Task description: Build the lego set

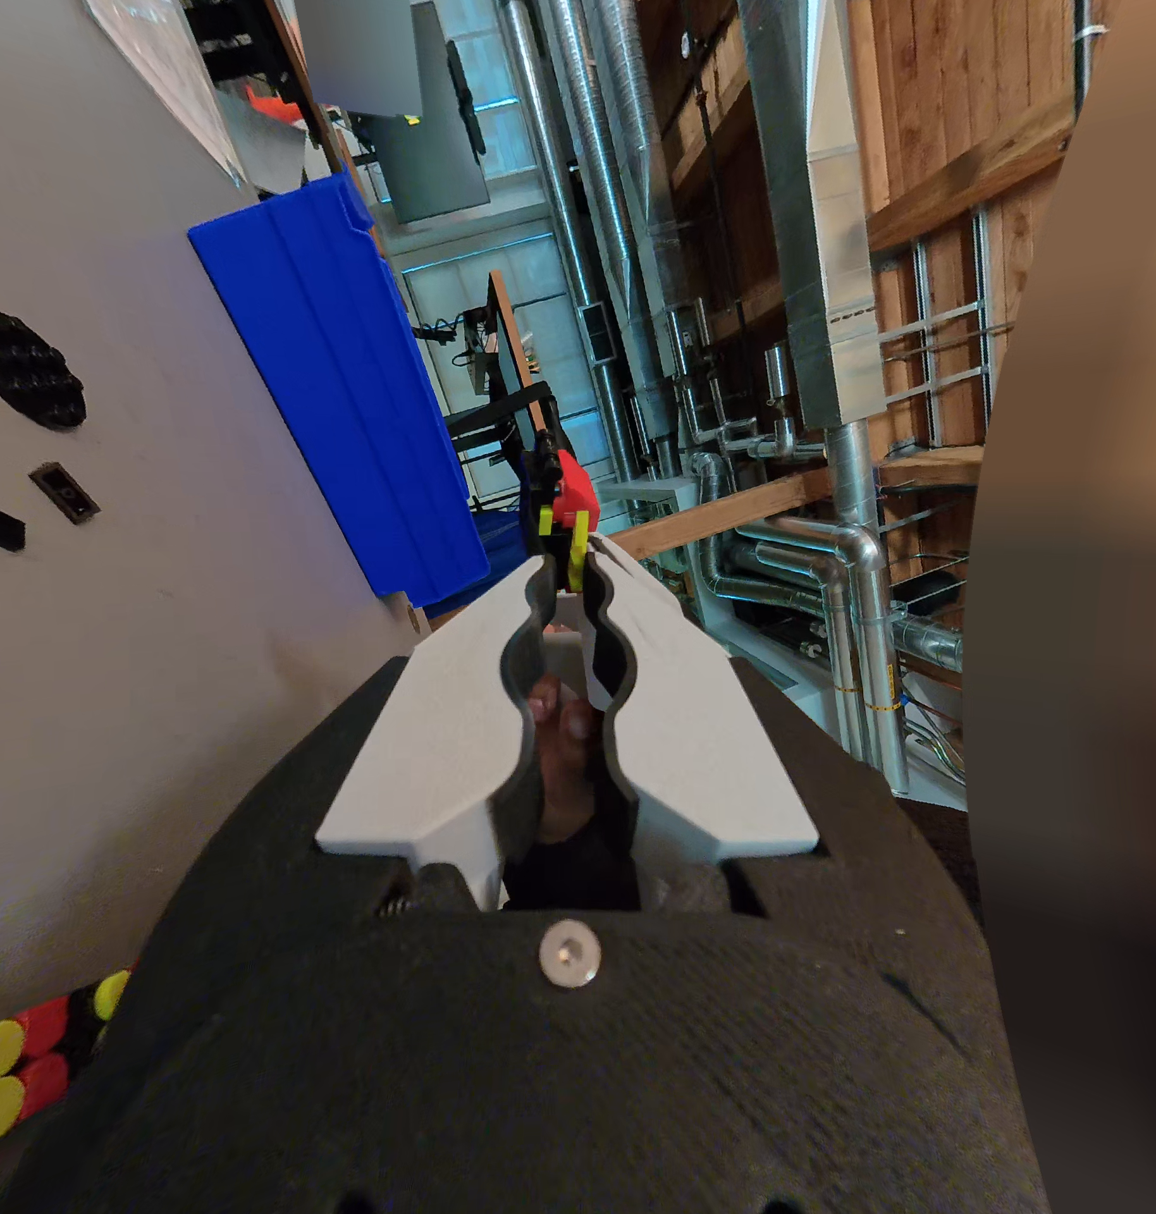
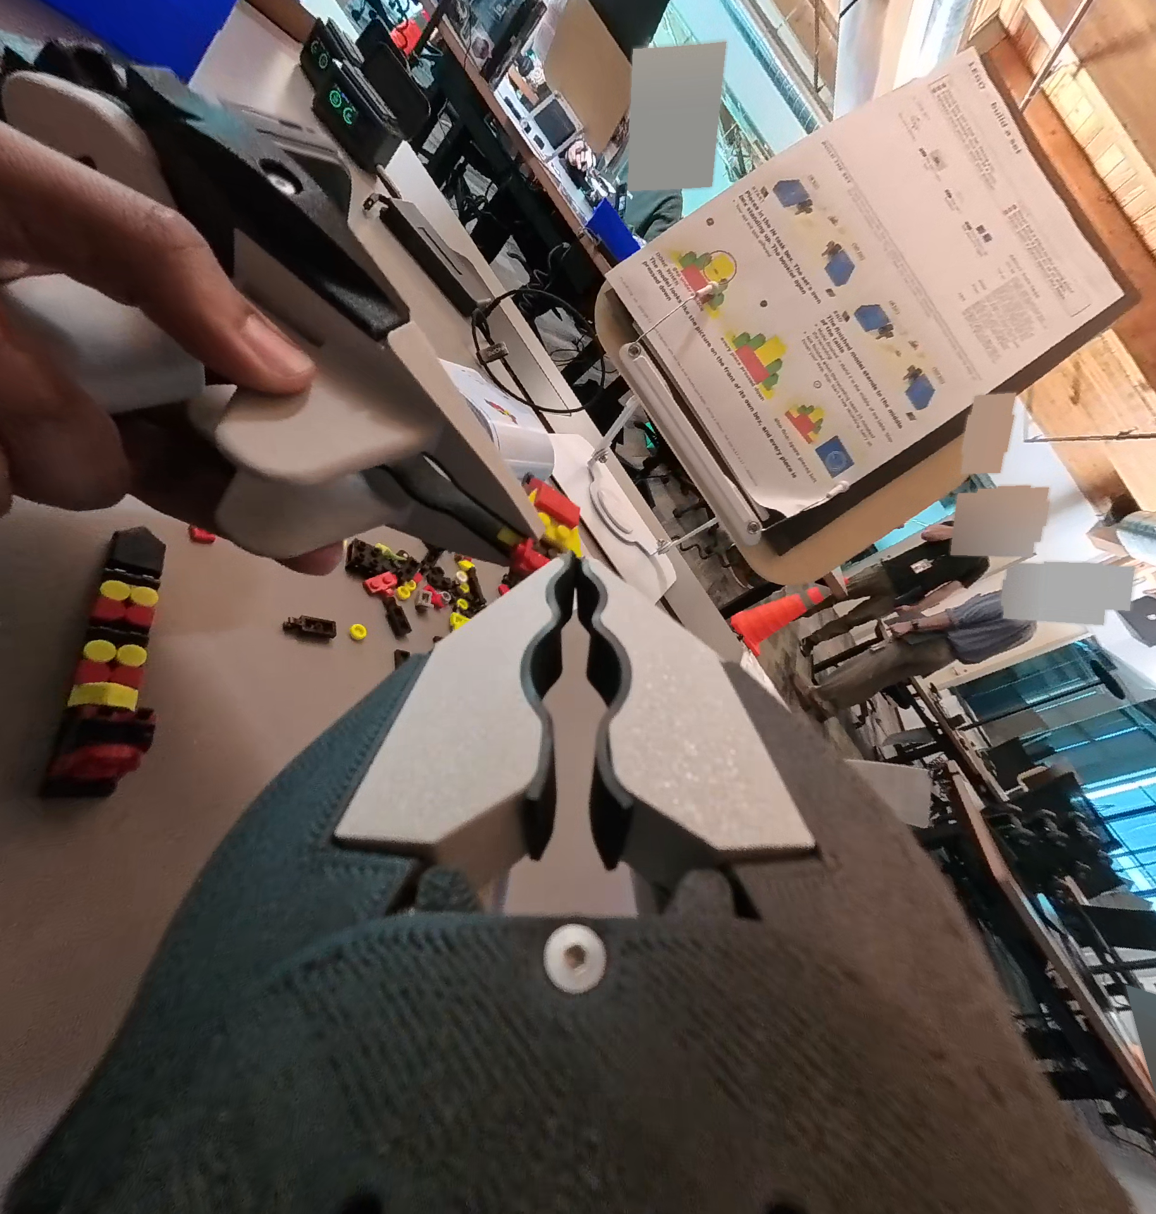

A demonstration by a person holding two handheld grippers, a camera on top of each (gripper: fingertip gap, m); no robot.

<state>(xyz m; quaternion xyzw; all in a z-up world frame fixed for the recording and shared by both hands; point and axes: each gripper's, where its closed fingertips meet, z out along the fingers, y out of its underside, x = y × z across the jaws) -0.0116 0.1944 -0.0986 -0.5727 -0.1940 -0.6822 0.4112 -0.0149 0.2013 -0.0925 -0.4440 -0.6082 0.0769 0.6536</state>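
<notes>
Gripping one small assembly (image 1: 565,525): two tools, left tool (image 1: 570,558), right tool (image 2: 574,570).

Striped brick strip (image 1: 10,1057) cut off by left view's edge

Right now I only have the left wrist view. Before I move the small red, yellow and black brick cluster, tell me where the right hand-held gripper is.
Observer: The right hand-held gripper has its jaws shut. Its tips are close beside the tip of the left hand-held gripper, which holds the small red, yellow and black brick cluster.
Operator: Report the spare parts.
Observer: A loose pile of small black, red and yellow plastic bricks lies on the grey table.
Operator: Find me the instructions.
Observer: A printed white instruction sheet sits on a tilted board stand by the table's far edge.
</notes>
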